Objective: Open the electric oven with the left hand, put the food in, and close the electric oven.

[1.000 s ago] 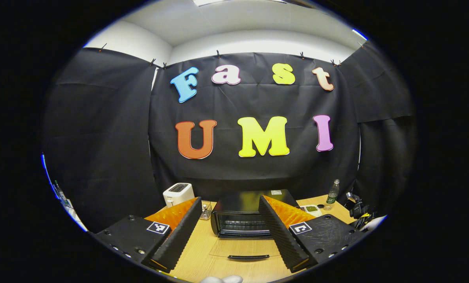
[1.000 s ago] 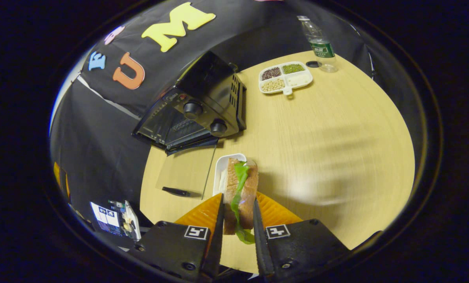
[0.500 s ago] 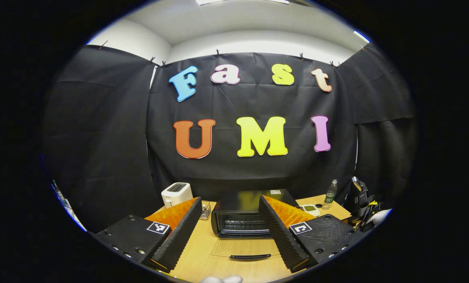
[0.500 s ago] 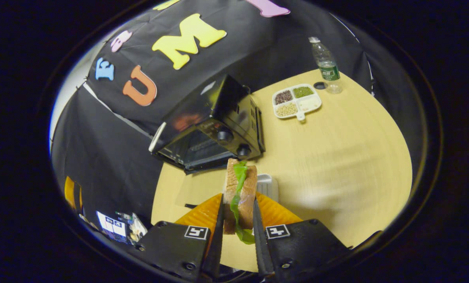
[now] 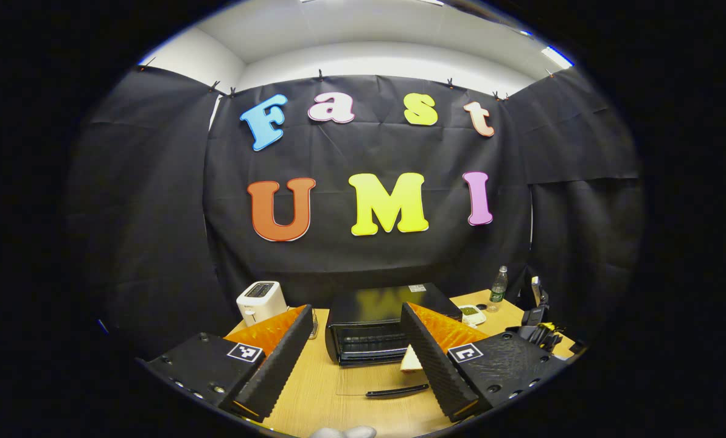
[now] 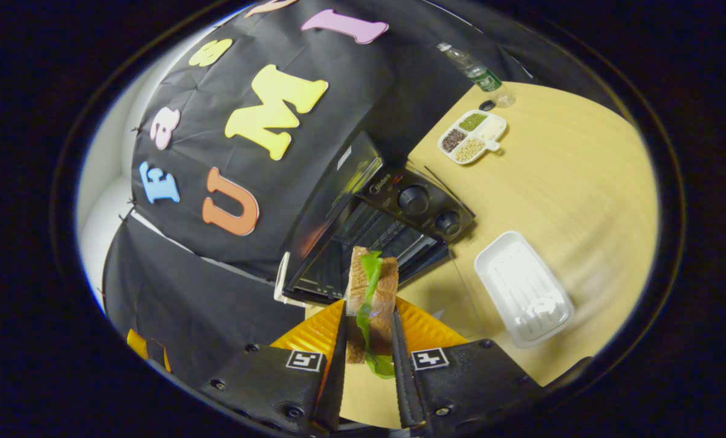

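A sandwich (image 6: 372, 292) is clamped between both fingers of the right tool (image 6: 367, 359), just before the open electric oven (image 6: 381, 231). The left tool (image 5: 356, 359) is held wide apart, gripping nothing, above the surface (image 5: 320, 389).

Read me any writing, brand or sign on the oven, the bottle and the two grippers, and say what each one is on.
Brand mark on the electric oven, beside its knobs: too blurred to read.
White sticker on the oven's top: too small to read.
Green label on the water bottle: too small to read.
Square black-and-white markers on the left gripper and right gripper: coded patterns, no words.
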The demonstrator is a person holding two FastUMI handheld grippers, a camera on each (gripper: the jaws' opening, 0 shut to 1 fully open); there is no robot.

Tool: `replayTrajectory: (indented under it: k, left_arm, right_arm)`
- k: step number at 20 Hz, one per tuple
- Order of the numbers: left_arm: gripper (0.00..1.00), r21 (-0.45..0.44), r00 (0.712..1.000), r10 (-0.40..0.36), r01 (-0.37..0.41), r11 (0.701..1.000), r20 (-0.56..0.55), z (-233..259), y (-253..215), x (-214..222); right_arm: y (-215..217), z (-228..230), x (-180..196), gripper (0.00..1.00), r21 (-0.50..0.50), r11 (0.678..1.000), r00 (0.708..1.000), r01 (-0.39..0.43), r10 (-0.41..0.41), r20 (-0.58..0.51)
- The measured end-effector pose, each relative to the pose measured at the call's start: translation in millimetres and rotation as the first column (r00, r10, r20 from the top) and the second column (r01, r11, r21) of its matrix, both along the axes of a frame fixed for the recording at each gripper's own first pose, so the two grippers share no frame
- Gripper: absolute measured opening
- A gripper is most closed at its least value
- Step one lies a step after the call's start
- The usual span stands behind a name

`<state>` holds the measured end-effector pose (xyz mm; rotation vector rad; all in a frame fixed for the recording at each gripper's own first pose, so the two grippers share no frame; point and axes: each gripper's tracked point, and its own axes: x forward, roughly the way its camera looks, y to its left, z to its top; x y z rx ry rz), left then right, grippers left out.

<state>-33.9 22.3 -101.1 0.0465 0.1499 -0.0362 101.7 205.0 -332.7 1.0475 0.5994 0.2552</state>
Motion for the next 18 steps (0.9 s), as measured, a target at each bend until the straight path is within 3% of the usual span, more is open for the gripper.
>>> replayTrajectory:
  k: [3,4,5,7,8,13,14,18]
  left_arm:
    - [0.95,0.027,0.999,-0.034,0.034,0.999,-0.012,-8.4,1.5,0.3]
    - [0.95,0.028,0.999,-0.047,0.048,0.998,-0.024,-13.1,-1.0,-1.0]
    - [0.95,0.030,0.998,-0.060,0.061,0.998,-0.033,-17.6,-3.1,-1.3]
    - [0.95,0.039,0.996,-0.080,0.081,0.996,-0.044,-24.1,-5.2,-2.8]
    - [0.95,0.043,0.995,-0.089,0.091,0.995,-0.046,-26.1,-6.5,-1.7]
    - [0.95,0.035,0.993,-0.098,0.100,0.994,-0.059,-38.1,-5.4,-0.2]
    - [0.95,0.034,0.994,-0.092,0.094,0.995,-0.062,-39.8,-3.3,-0.1]
    - [0.95,0.027,0.996,-0.064,0.065,0.997,-0.059,-39.9,6.5,2.4]
  right_arm:
    - [23.2,-15.3,24.2,0.34,0.078,0.991,0.994,0.108,-0.108,-0.007]
    - [29.6,-19.5,33.3,0.39,0.109,0.985,0.991,0.137,-0.136,-0.011]
    - [34.4,-22.8,43.0,0.35,0.130,0.977,0.985,0.171,-0.172,-0.008]
    - [41.6,-29.0,61.2,0.34,0.135,0.963,0.972,0.232,-0.235,0.007]
    - [45.9,-30.2,70.4,0.39,0.132,0.958,0.966,0.254,-0.259,0.018]
    - [72.7,-35.5,109.5,0.39,0.170,0.932,0.945,0.320,-0.327,0.010]
    - [75.8,-38.4,117.2,0.34,0.149,0.936,0.945,0.320,-0.325,0.013]
    - [70.9,-48.7,134.3,0.34,0.083,0.940,0.942,0.331,-0.334,0.028]
